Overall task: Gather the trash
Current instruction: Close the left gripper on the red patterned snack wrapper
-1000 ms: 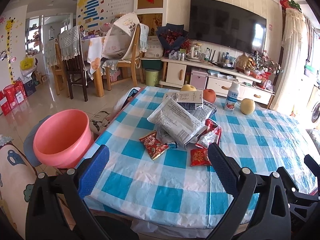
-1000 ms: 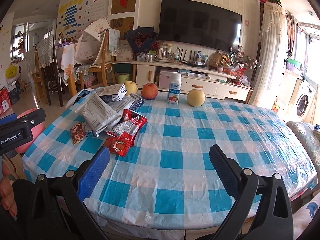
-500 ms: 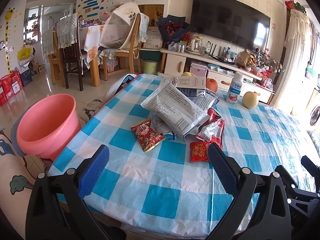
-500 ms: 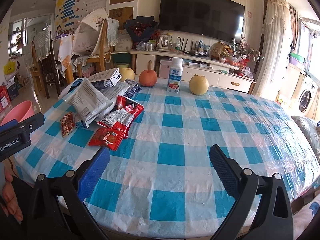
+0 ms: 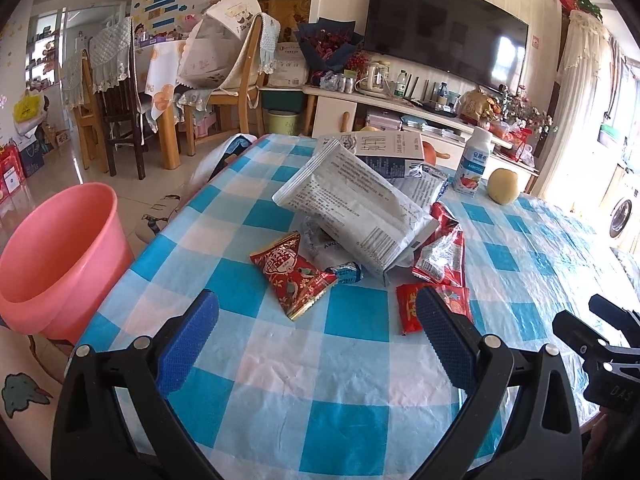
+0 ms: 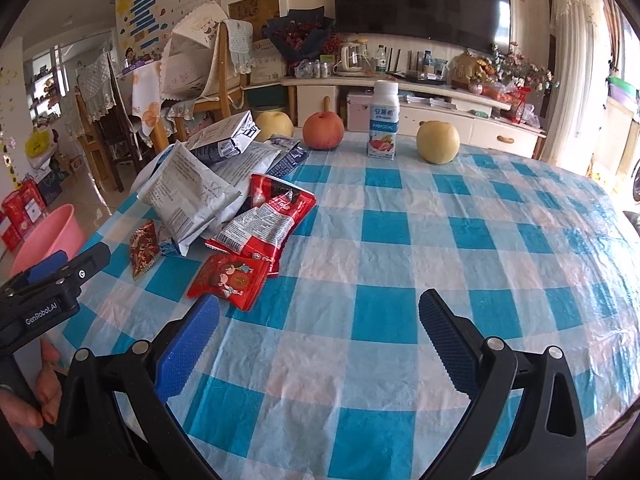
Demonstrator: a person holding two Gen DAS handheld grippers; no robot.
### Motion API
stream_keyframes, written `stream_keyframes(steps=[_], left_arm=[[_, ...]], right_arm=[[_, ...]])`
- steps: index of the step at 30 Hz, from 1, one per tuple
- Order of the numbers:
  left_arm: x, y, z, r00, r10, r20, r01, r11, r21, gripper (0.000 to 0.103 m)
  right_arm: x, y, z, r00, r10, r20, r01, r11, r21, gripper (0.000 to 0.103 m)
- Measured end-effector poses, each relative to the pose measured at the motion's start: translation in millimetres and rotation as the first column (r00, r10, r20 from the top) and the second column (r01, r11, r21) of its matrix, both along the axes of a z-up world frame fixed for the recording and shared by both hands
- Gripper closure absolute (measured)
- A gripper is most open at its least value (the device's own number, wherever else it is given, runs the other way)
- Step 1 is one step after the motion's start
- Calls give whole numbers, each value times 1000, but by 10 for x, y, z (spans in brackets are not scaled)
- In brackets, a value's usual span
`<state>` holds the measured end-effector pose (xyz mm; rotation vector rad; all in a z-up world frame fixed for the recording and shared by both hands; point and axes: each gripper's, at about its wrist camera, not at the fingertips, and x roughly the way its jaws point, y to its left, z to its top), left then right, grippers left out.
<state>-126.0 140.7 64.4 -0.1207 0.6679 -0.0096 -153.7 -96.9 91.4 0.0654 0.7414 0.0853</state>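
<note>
A heap of trash lies on the blue-checked table (image 5: pixel 360 360): a big white bag (image 5: pixel 356 208), a red foil packet (image 5: pixel 294 272), a red-and-silver wrapper (image 5: pixel 440 256) and a small red packet (image 5: pixel 412 308). The same heap shows in the right wrist view: white bag (image 6: pixel 188 196), small red packet (image 6: pixel 230 280). My left gripper (image 5: pixel 316 336) hangs open just short of the red foil packet. My right gripper (image 6: pixel 318 338) is open over the cloth, right of the small red packet. A pink bucket (image 5: pixel 56 256) stands on the floor left of the table.
At the table's far edge stand a yogurt bottle (image 6: pixel 385 120), a red apple (image 6: pixel 322 130), two pears (image 6: pixel 438 142) and a carton (image 6: pixel 228 138). Chairs (image 5: pixel 236 76), a TV cabinet (image 5: pixel 400 108) and a hand (image 6: pixel 36 404) on the left gripper's handle are in view.
Both grippers have moved forward and lower toward the table; the trash heap looms larger. Both stay open and nothing has been picked up.
</note>
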Motion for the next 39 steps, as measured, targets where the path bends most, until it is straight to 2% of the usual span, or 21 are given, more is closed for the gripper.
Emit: stream_keyframes(steps=[6,10,13,19,24,28,30,34,35,37,39], left_arm=[[234,227,-88,999,36,-32,-37,998,-52,4],[407,269,-156,998,-5,-60,3,1000,-24,4],[565,264,-240,993,-51,-107,53,998,20,4],[713,244,-394,984,-27,-177,35,998,44,4],[787,168,-423,984,-20,-175,33,997,68,7],[867,134,-492,977,-17,-211,34,997,75,23],[883,135,-505,976,-19,-217,32,998,58,25],[895,106,-525,976,-22,-218,38,997,70,37],[893,100,-527,976,-24,-215,40,997,73,39],[887,105,-527,977,-24,-210,40,997,71,49],[879,131,-522,978,-21,-209,34,998,57,50]], right_arm=[[334,-49,-130,996,50,-68,-38,985,166,5],[518,-5,-221,991,90,-102,-64,969,239,5],[635,76,-284,986,119,-118,-85,962,260,5],[750,312,-380,971,188,-145,-148,957,250,7],[750,486,-441,961,226,-159,-192,960,205,7],[765,586,-521,956,232,-177,-207,966,153,7],[772,616,-553,955,234,-184,-210,968,140,7],[793,691,-601,953,235,-190,-220,971,96,7],[789,714,-604,954,234,-188,-223,972,77,9],[787,751,-607,955,230,-185,-228,973,35,15],[798,721,-599,955,230,-185,-225,973,48,15]])
